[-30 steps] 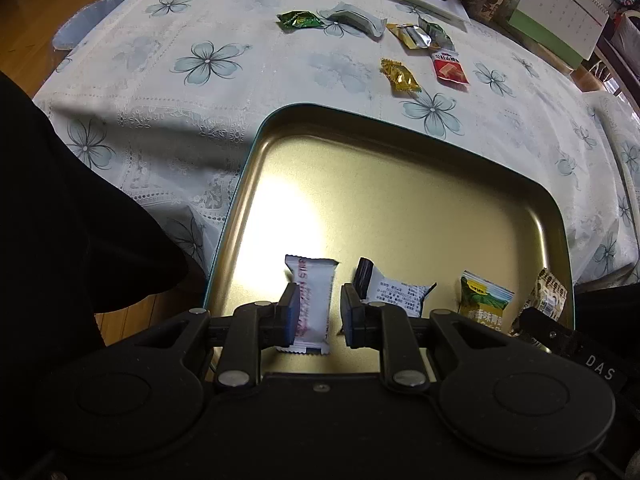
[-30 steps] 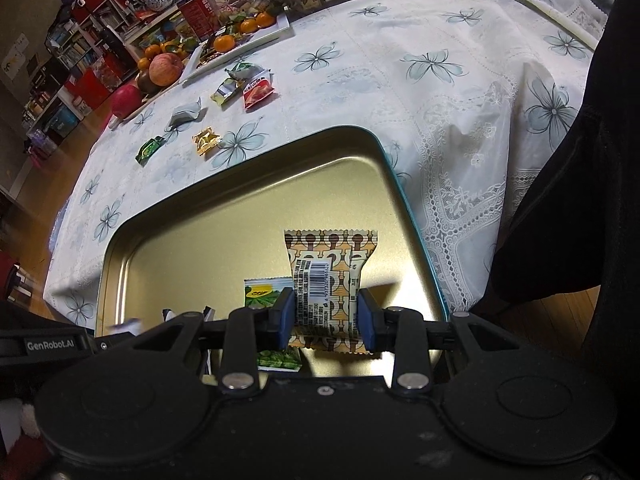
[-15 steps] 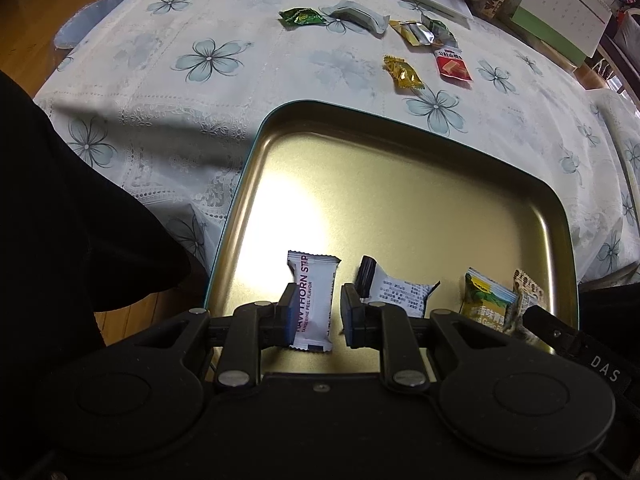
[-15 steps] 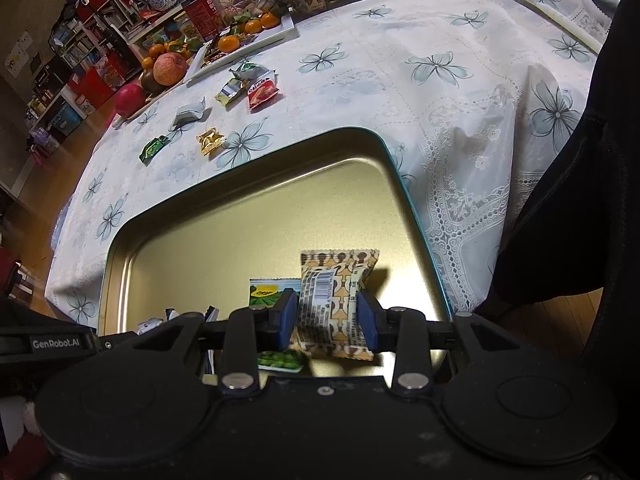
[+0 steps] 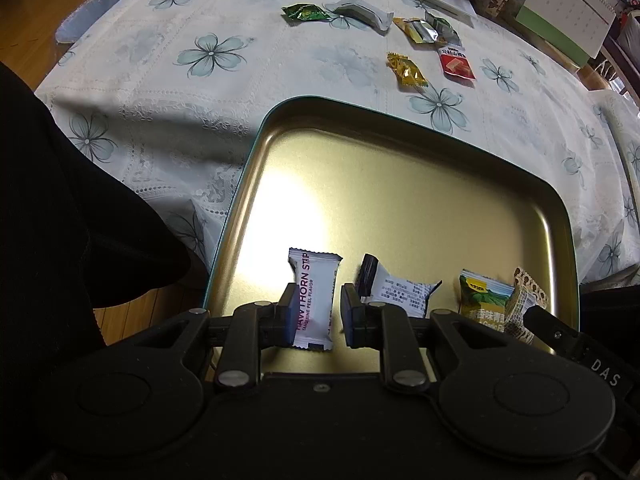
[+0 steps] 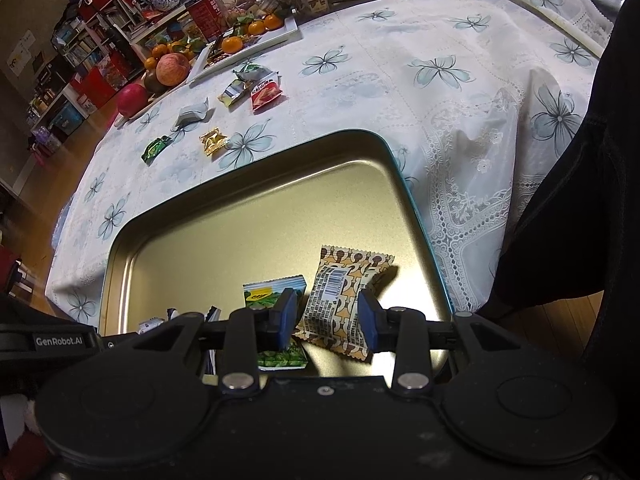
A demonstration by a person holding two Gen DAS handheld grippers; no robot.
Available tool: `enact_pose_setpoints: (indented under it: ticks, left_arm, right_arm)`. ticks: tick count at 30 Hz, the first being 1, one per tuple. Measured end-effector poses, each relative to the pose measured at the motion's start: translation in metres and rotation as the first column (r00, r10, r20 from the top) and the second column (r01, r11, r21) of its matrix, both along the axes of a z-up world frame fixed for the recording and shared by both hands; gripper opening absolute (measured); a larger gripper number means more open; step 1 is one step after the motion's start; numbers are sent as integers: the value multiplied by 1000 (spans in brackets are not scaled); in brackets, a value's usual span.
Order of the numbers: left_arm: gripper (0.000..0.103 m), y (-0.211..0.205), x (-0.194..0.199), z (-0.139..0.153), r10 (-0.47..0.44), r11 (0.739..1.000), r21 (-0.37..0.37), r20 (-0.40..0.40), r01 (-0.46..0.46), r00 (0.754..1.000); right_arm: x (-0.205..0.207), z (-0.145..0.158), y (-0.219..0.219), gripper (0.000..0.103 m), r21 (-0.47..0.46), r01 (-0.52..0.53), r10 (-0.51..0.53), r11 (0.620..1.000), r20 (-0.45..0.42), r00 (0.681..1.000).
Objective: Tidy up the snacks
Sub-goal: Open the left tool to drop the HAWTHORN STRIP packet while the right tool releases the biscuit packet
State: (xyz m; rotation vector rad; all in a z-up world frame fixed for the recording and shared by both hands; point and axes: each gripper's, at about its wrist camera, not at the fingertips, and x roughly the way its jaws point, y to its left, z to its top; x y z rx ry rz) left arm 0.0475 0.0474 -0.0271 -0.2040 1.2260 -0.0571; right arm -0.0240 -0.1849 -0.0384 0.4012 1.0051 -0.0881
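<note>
A gold tray (image 5: pixel 400 184) with a teal rim lies at the near table edge; it also shows in the right wrist view (image 6: pixel 240 236). My left gripper (image 5: pixel 316 314) is open around a white hawthorn strip packet (image 5: pixel 314 300) lying in the tray. My right gripper (image 6: pixel 326 318) is open around a brown patterned packet (image 6: pixel 344 300) resting in the tray. A black-and-white packet (image 5: pixel 396 292) and a green packet (image 5: pixel 482 300) lie between them. Several loose snacks remain on the cloth, among them a gold one (image 5: pixel 406 70) and a red one (image 5: pixel 456 64).
A floral white tablecloth (image 5: pixel 208 64) covers the table. A white plate with oranges (image 6: pixel 248 40), apples (image 6: pixel 172 68), tins and a desk calendar (image 5: pixel 568 4) stand at the far edge. Dark clothing (image 5: pixel 60 200) is close on the left.
Both grippers have opened. The hawthorn packet and the brown patterned packet have dropped from the jaws onto the tray floor.
</note>
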Motion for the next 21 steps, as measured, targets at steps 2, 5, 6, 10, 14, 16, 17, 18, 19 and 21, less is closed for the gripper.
enact_pose_setpoints:
  ticks: [2, 5, 6, 10, 14, 16, 17, 18, 19, 21]
  left_arm:
    - [29, -1, 0, 0, -2, 1000, 2, -3, 2, 1000]
    - [29, -3, 1, -1, -9, 1000, 8, -11, 9, 1000]
    - [29, -4, 0, 0, -11, 1000, 8, -12, 12, 1000]
    - [29, -4, 1, 0, -17, 1000, 11, -20, 17, 1000]
    - [29, -6, 2, -1, -20, 999, 28, -21, 20, 1000]
    - [29, -8, 2, -1, -22, 999, 36, -21, 22, 1000]
    - [29, -9, 2, -2, -23, 999, 40, -24, 24, 999]
    - [29, -9, 2, -2, -24, 999, 43, -29, 25, 999]
    - [29, -10, 3, -3, -25, 999, 47, -34, 26, 999]
    - [29, -11, 4, -6, -24, 998, 55, -47, 27, 999]
  right_arm:
    - [0, 0, 1, 37, -2, -2, 2, 1000, -2, 1000]
    - [2, -2, 3, 37, -6, -9, 9, 1000, -8, 1000]
    - [2, -2, 3, 37, -9, -11, 11, 1000, -9, 1000]
    - [3, -3, 6, 37, -19, -22, 21, 1000, -12, 1000]
    - [4, -3, 8, 37, -27, -30, 29, 999, -15, 999]
    - [5, -3, 8, 37, -26, -32, 31, 999, -18, 999]
    - [6, -4, 8, 37, -24, -32, 32, 999, -21, 999]
    - [7, -5, 8, 37, -24, -33, 32, 999, -23, 999]
    - [7, -5, 8, 37, -23, -34, 33, 999, -26, 999]
    - [8, -6, 8, 37, -21, -36, 35, 999, -32, 999]
